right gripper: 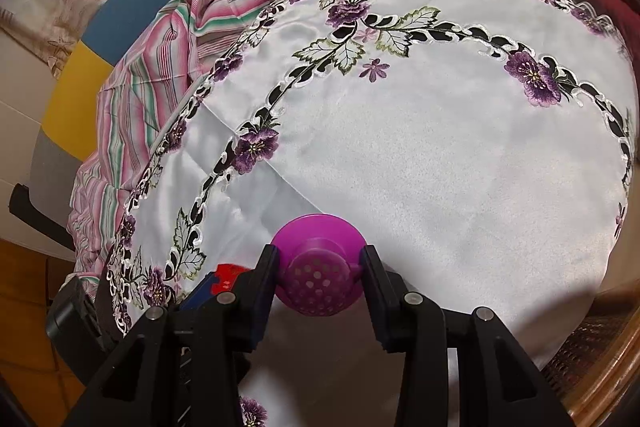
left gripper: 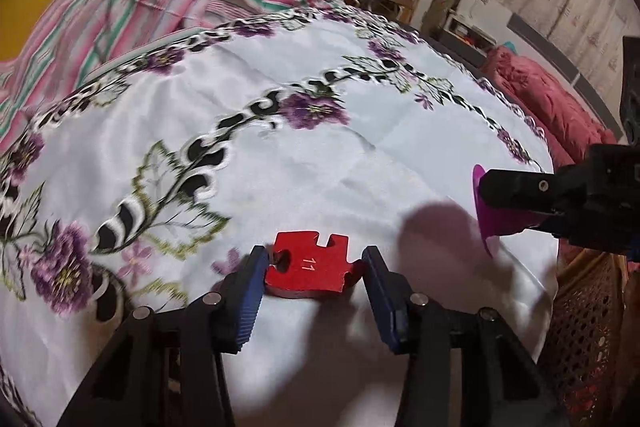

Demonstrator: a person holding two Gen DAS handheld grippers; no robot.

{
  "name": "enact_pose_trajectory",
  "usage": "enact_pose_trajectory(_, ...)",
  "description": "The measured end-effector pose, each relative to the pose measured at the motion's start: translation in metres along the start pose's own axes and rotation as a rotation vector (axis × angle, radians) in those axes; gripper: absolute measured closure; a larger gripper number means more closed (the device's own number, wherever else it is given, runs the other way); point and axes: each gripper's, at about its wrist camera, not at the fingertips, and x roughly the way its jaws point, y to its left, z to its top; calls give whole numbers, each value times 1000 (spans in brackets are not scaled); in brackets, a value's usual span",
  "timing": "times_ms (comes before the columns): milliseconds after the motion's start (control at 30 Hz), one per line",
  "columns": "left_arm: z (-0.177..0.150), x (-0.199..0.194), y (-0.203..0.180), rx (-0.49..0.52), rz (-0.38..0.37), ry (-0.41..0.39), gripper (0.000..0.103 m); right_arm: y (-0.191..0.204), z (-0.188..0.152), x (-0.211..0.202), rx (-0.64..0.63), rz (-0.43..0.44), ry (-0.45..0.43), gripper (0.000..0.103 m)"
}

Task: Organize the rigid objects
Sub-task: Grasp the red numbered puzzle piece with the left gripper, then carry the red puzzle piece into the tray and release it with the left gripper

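1. Left wrist view:
   - Slippage is the main risk. The left gripper (left gripper: 316, 267) has its fingers (left gripper: 252, 291) spread around the red puzzle piece (left gripper: 314, 267), which lies flat on the white embroidered cloth (left gripper: 320, 147) of the bench. The left finger looks to be at the piece's edge; whether the right one touches I cannot tell. The piece's knobbed outline could make it twist or pop out.
   - Fingertips set this low may snag the loose cloth and drag it with the piece.
   - The right gripper (left gripper: 486, 211), to the right of the red piece and beyond it, pinches a purple strainer cup (left gripper: 486, 223). The two tools are near enough to collide.

2. Right wrist view:
   - The right gripper (right gripper: 320, 275) has its fingers (right gripper: 266, 279) pinching the purple strainer cup (right gripper: 320, 267) at its narrow perforated end. That rounded, tapered wall could let the cup rotate or slide forward out of the hold.
   - The red puzzle piece (right gripper: 228, 277) shows just left of the cup, so a careless set-down could knock it.
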Motion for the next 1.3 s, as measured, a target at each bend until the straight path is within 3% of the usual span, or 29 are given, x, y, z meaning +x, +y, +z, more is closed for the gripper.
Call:
enact_pose_trajectory(867, -73, -85, 33, -127, 73, -142, 55, 6, -3, 6, -27, -44, 35, 61)
enact_pose_trajectory(1300, -126, -168, 67, -270, 110, -279, 55, 12, -4, 9, -68, -59, 52, 61)
